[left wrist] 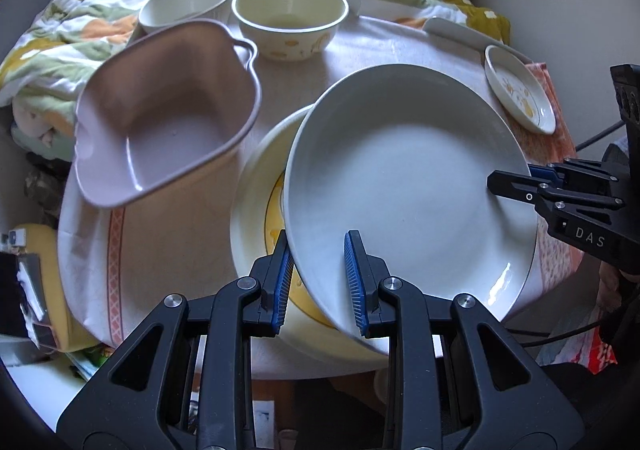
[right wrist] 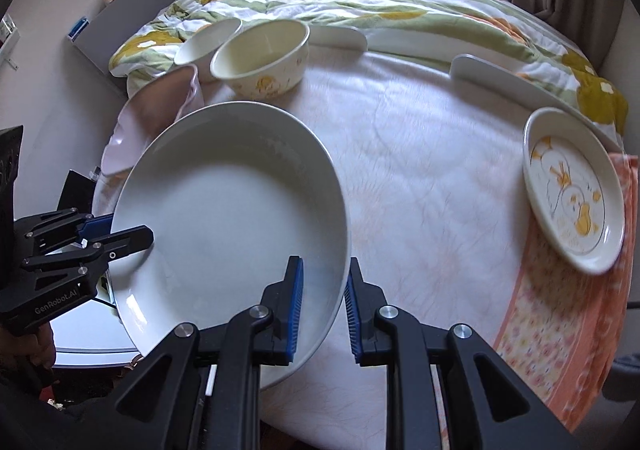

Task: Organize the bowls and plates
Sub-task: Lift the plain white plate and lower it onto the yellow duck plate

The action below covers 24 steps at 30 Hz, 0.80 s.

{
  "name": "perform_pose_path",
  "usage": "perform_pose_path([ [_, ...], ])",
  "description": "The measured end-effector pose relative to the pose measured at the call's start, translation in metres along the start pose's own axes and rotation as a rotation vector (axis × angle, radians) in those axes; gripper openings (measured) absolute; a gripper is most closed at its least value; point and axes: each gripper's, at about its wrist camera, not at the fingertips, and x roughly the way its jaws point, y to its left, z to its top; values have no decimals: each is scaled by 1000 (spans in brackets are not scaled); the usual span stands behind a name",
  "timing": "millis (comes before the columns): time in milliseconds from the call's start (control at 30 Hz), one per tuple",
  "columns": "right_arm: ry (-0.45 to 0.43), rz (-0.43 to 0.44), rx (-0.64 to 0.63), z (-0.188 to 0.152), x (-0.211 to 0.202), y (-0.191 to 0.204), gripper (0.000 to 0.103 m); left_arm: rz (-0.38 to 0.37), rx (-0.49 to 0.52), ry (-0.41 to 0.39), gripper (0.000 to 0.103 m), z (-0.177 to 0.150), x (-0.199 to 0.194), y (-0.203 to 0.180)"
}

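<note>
White plate (left wrist: 400, 177) is straddled at its near-left rim by the left tool (left wrist: 320, 282); pads are spread, one under the rim, one over, no pinch seen. Right tool (right wrist: 322, 310) is likewise set across the opposite rim, pads parted, rim between them. Plate is tilted, overlapping a yellow-patterned plate (left wrist: 256, 217) lying on the bench (right wrist: 420, 177). Pink handled dish (left wrist: 168, 117) is seen to the left, cream bowl (left wrist: 290, 17) and white bowl (left wrist: 186, 1) at the far edge, small duck plate (right wrist: 572, 193) at the right on an orange cloth (right wrist: 560, 322).
</note>
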Motion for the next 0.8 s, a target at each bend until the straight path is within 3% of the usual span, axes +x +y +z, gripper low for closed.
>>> perform_pose_path([
  [433,-27,-86,15,-20,11,16,18,16,28,23,23,-10,22,5],
  [800,-14,-158,-62,-19,19,28,18,75,40,34,23,-4,34,1],
])
